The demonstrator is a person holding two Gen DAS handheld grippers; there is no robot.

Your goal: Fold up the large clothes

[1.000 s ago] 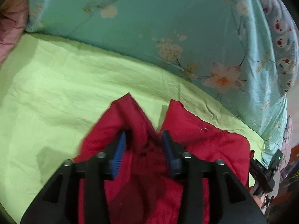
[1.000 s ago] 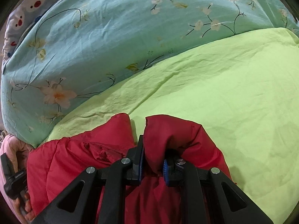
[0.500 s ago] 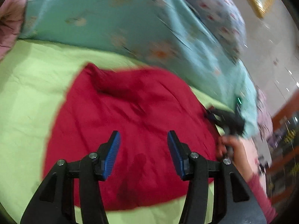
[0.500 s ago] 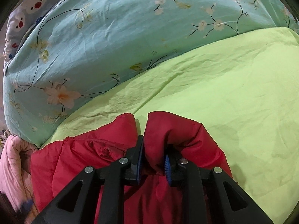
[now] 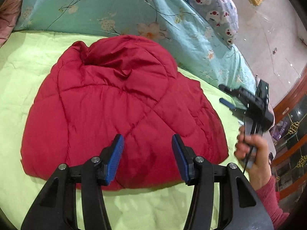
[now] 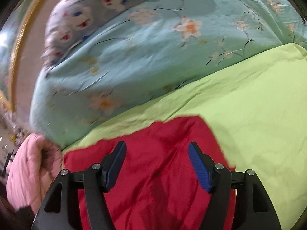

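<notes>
A red quilted puffer jacket (image 5: 119, 103) lies folded in a rounded heap on the lime-green sheet (image 5: 23, 72). My left gripper (image 5: 147, 153) is open and empty, held just above the jacket's near edge. My right gripper (image 6: 157, 163) is open and empty above the jacket's right part (image 6: 153, 182). The right gripper also shows in the left wrist view (image 5: 226, 97), held in a hand off the jacket's right side, its jaws apart.
A teal floral quilt (image 5: 119, 9) is bunched along the far side of the bed. A grey bear-print pillow (image 5: 214, 5) lies behind it. Pink padded fabric (image 6: 28, 170) sits at the bed's right end. Dark wooden furniture (image 5: 287, 140) stands to the right.
Both grippers have let go of the red jacket and opened. They have drawn back, and the jacket now lies flat on the sheet.
</notes>
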